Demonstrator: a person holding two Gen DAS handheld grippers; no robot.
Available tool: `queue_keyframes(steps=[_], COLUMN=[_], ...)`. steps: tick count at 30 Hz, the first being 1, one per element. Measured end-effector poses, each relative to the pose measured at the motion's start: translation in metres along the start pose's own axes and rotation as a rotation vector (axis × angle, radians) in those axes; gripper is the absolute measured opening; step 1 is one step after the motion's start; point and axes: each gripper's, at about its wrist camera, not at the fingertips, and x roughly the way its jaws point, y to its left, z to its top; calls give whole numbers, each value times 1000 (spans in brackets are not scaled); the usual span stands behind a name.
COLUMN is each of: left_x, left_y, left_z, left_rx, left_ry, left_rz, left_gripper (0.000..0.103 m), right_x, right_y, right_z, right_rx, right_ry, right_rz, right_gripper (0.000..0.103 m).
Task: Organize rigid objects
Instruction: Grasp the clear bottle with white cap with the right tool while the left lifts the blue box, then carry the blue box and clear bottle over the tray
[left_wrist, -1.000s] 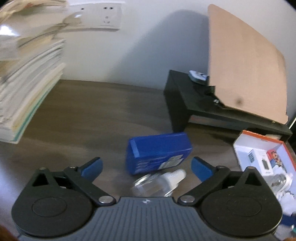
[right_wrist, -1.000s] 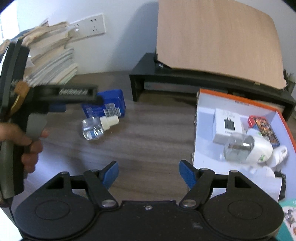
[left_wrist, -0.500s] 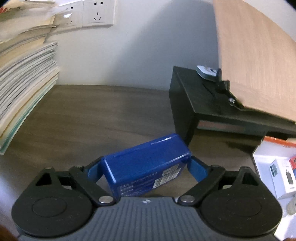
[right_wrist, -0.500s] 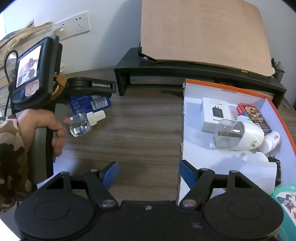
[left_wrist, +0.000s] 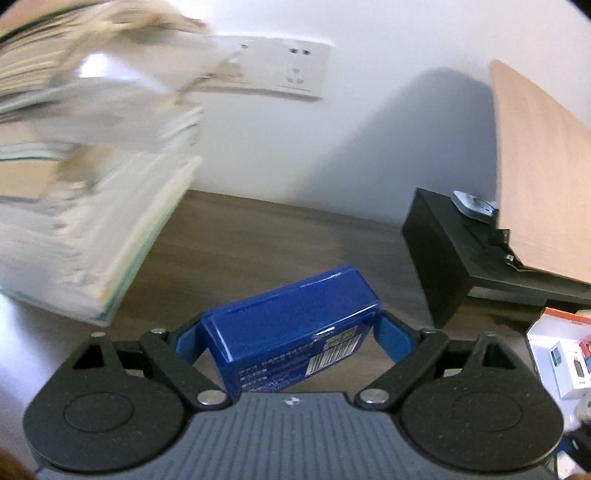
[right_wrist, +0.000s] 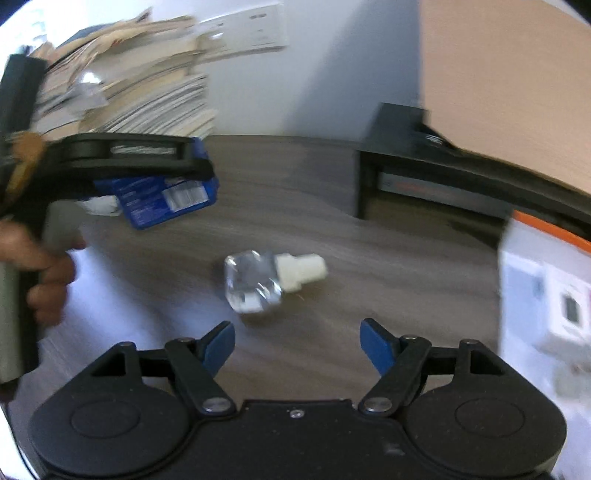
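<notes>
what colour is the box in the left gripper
Blue box, with a barcode label; clearest in the left wrist view.

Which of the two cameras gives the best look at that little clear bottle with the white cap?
The right wrist view. The clear bottle lies on its side on the table, in the open just ahead of the right tongs, though somewhat blurred. The left wrist view does not show it at all.

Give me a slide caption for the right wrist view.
Right gripper, jaws opening, nears the clear bottle while left gripper lifts the blue box.
</notes>
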Motion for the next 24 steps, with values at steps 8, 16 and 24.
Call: queue_keyframes(steps=[8,16,24], left_x=[-14,-15,-20], left_y=[26,36,29], left_z=[-15,-21,-23], left_rx=[-52,-88,-97], left_ry=[24,37,34], left_rz=[36,48,45], left_gripper=[95,95,95], right_x=[43,60,43], right_y=[6,7,7], right_z=[23,31,34], right_rx=[-59,-44,-43], right_ry=[18,45,12], right_rz=[30,69,65], right_gripper=[92,94,93])
